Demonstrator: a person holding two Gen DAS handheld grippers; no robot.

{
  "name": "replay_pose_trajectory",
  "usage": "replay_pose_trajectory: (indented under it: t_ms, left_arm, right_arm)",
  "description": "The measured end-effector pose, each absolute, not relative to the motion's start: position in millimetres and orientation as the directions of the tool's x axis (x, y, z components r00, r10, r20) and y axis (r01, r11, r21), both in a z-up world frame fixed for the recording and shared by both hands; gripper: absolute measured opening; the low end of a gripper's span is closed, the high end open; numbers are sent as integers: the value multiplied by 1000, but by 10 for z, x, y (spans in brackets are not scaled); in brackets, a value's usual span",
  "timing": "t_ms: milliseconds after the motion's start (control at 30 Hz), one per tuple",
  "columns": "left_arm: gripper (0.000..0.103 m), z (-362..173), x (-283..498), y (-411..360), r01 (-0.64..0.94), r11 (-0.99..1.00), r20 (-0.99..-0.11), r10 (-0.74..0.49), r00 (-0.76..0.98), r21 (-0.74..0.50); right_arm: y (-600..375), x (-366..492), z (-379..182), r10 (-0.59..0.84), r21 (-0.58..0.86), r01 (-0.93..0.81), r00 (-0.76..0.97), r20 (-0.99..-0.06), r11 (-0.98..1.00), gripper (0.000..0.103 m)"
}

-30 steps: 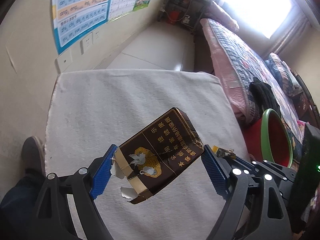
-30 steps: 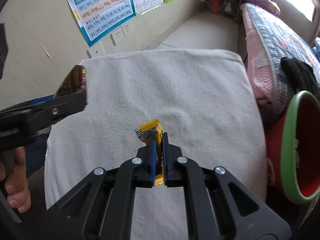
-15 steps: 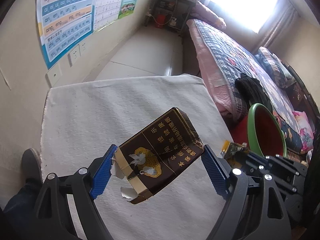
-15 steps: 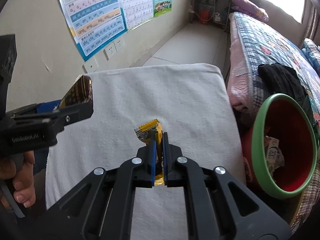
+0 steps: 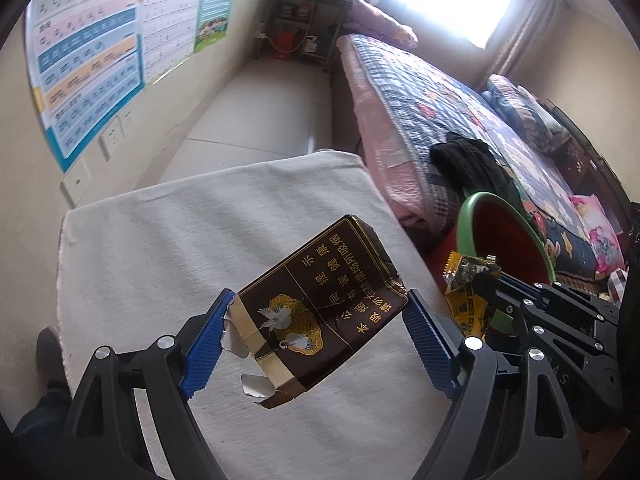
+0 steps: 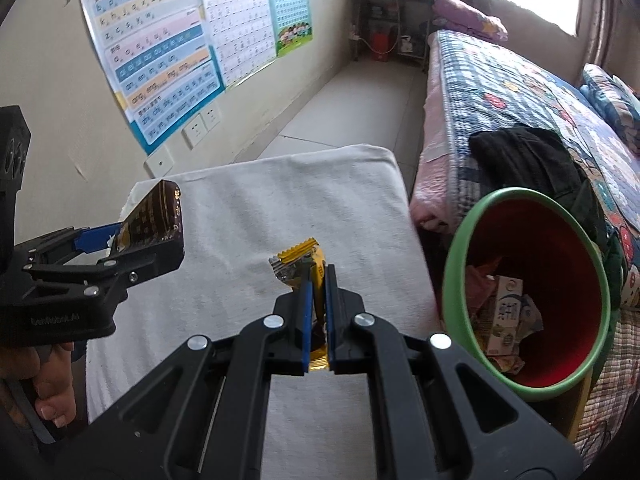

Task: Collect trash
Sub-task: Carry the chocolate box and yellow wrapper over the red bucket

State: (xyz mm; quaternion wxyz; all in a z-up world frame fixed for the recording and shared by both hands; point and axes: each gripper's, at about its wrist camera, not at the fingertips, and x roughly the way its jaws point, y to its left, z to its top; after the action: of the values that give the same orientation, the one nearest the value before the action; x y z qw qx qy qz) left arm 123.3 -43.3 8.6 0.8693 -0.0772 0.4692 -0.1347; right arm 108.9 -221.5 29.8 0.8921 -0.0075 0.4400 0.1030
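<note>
My left gripper (image 5: 320,312) is shut on a dark brown cigarette pack (image 5: 320,308) with gold print and a torn end, held above the white-towelled table (image 5: 160,248). The pack also shows in the right wrist view (image 6: 154,220). My right gripper (image 6: 318,280) is shut on a yellow snack wrapper (image 6: 298,262), held over the table's right side near its edge. The wrapper also shows in the left wrist view (image 5: 468,284). A red bin with a green rim (image 6: 528,296) stands right of the table and holds several pieces of trash.
A bed with a patterned quilt (image 6: 520,92) runs along the right, with black clothing (image 6: 520,160) on it beside the bin. Posters (image 6: 160,60) and wall sockets are on the left wall. A shelf (image 6: 384,28) stands at the far end.
Both grippers have moved right toward the bin while keeping hold of their trash. The bin has come further into both views.
</note>
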Motion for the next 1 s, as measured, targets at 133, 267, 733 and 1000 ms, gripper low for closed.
replay_pose_trajectory:
  t_ms: [133,267,733,1000]
  left_arm:
    - [80,123,1272,-605,187,945,-789,-326,521,-267]
    - [80,167,1310,-793,221,936,-779,-351,520,-275]
    - [80,227,1435,-1324,322,880,-721,-472,507,-349]
    - [80,251,1535,-1643,376,835,-677,-547,493,-400]
  right_arm:
    - [-2367,1097,329,164,75,-170,601,-782,983,6]
    - [-2513,1101,360,148,69,-150,611,-777,986,6]
    - [-3136,1148,398,85,70,-49,637,-766,996,6]
    - [-3551,1148,417,40,72,23,651,-758,997,6]
